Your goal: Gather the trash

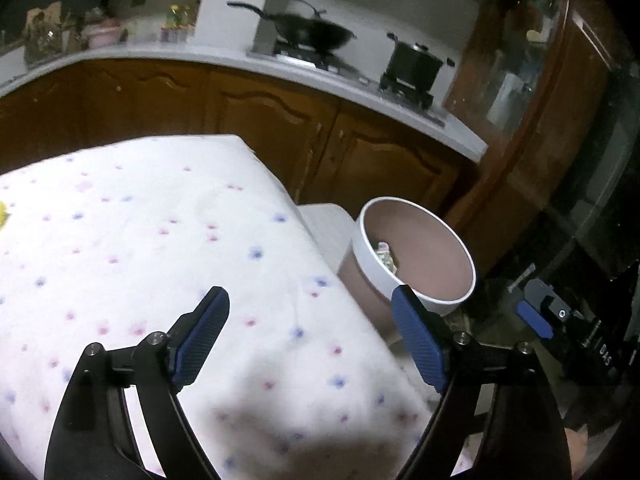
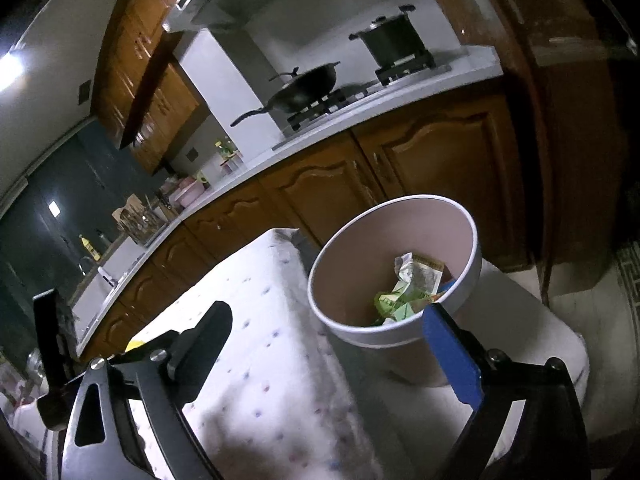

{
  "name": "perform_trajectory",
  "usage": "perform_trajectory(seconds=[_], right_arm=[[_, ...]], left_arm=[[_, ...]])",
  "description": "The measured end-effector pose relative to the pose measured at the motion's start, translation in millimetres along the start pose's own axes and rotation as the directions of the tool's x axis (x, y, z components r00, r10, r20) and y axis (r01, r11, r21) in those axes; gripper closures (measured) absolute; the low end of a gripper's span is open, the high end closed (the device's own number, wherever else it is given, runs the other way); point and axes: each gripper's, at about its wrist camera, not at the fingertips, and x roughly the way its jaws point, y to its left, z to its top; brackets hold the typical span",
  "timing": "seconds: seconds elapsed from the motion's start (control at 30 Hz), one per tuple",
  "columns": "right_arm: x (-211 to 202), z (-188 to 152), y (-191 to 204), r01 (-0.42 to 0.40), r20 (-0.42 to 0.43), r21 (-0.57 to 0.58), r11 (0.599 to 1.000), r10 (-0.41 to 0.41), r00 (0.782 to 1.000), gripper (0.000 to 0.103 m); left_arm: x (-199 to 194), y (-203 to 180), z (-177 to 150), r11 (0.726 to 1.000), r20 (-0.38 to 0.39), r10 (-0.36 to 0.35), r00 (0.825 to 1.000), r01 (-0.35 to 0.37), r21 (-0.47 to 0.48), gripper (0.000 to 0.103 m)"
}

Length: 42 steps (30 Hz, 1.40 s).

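A round bin with a white rim (image 1: 416, 292) (image 2: 352, 332) stands beside the right edge of the table. Crumpled wrappers (image 2: 408, 284), green and tan, lie in its bottom; a bit of them shows in the left wrist view (image 1: 385, 256). My left gripper (image 1: 312, 320) is open and empty above the table's right part, its right finger close to the bin's rim. My right gripper (image 2: 328, 332) is open and empty, just in front of the bin's near rim. It shows at the far right of the left wrist view (image 1: 536, 312). A small yellow-green piece (image 1: 2, 214) (image 2: 134, 345) lies on the table's far left.
The table has a white cloth with pink and blue flowers (image 1: 160, 248) (image 2: 256, 360). A white stool (image 1: 328, 232) (image 2: 532, 320) carries the bin. Behind runs a kitchen counter (image 1: 224, 64) with a wok (image 1: 312, 34), a pot (image 1: 412, 64) and wooden cabinets (image 1: 280, 120).
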Motion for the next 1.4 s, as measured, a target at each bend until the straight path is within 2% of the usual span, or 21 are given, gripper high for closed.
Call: perform_trajectory(seconds=[0.3, 0.43, 0.5, 0.6, 0.63, 0.7, 0.77, 0.9, 1.03, 1.4], right_arm=[[-44, -26, 57, -0.004, 0.065, -0.12, 0.993, 0.012, 0.998, 0.002], [-70, -25, 92, 0.014, 0.117, -0.213, 0.977, 0.011, 0.993, 0.001], [-88, -22, 111, 0.037, 0.175, -0.266, 0.963, 0.011, 0.985, 0.0], [-113, -24, 136, 0.077, 0.285, -0.336, 0.939, 0.023, 0.958, 0.0], [-119, -29, 141, 0.095, 0.323, -0.35, 0.932, 0.025, 0.946, 0.0], [-117, -41, 144, 0.136, 0.353, -0.357, 0.924, -0.001, 0.936, 0.0], [-107, -56, 138, 0.152, 0.339, -0.347, 0.925, -0.027, 0.94, 0.0], [-84, -84, 119, 0.152, 0.257, -0.296, 0.943, -0.074, 0.964, 0.0], [-73, -103, 109, 0.153, 0.202, -0.293, 0.944, -0.095, 0.975, 0.0], [-73, -124, 114, 0.141, 0.193, -0.344, 0.928, -0.077, 0.978, 0.0]], left_arm=[[-72, 19, -16, 0.999, 0.125, 0.043, 0.991, -0.046, 0.021, 0.007], [-106, 17, -15, 0.996, 0.196, 0.065, 0.978, -0.077, 0.051, 0.0], [-122, 17, -16, 0.993, 0.233, 0.089, 0.968, -0.105, 0.057, 0.0], [-137, 18, -23, 0.988, 0.282, 0.121, 0.952, -0.144, 0.061, 0.0], [-140, 20, -30, 0.986, 0.302, 0.134, 0.944, -0.159, 0.058, 0.0], [-141, 23, -43, 0.982, 0.318, 0.154, 0.935, -0.182, 0.057, 0.0], [-139, 28, -59, 0.976, 0.325, 0.184, 0.928, -0.213, 0.054, 0.0], [-124, 34, -83, 0.968, 0.276, 0.216, 0.937, -0.243, 0.067, 0.0], [-120, 41, -97, 0.961, 0.251, 0.243, 0.937, -0.268, 0.07, 0.0], [-137, 50, -122, 0.95, 0.295, 0.289, 0.911, -0.31, 0.027, 0.0]])
